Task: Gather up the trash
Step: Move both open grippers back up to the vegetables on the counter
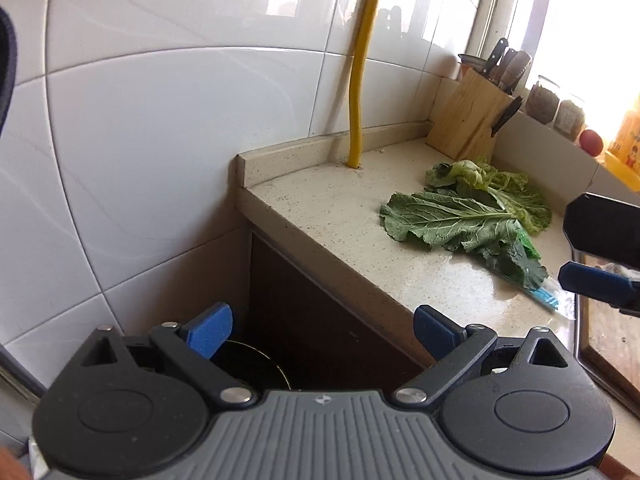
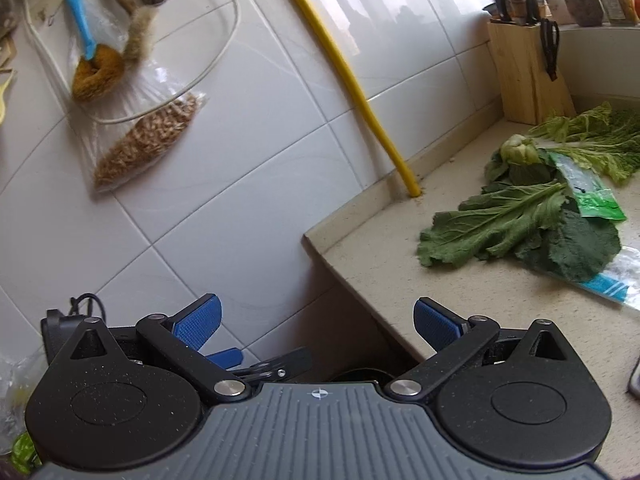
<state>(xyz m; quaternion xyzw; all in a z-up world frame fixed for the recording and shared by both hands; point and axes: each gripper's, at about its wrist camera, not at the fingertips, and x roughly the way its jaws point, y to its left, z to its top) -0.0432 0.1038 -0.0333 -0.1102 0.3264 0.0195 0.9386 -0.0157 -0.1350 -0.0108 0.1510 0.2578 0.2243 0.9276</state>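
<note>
Both the left hand-held gripper [image 1: 322, 330] and right hand-held gripper [image 2: 318, 322] are spread apart, holding nothing. Leafy scraps [image 1: 464, 216] and plastic wrappers [image 2: 588, 192] sit mid-right on the bench [image 1: 340, 208].

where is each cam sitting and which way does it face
Left wrist: on the left gripper, open, facing the counter end and tiled wall; the right gripper's fingers poke in at right.
Right wrist: on the right gripper, open, facing the same corner from further left; left gripper parts show below.
Shared: yellow pipe, leaves, knife block.
</note>
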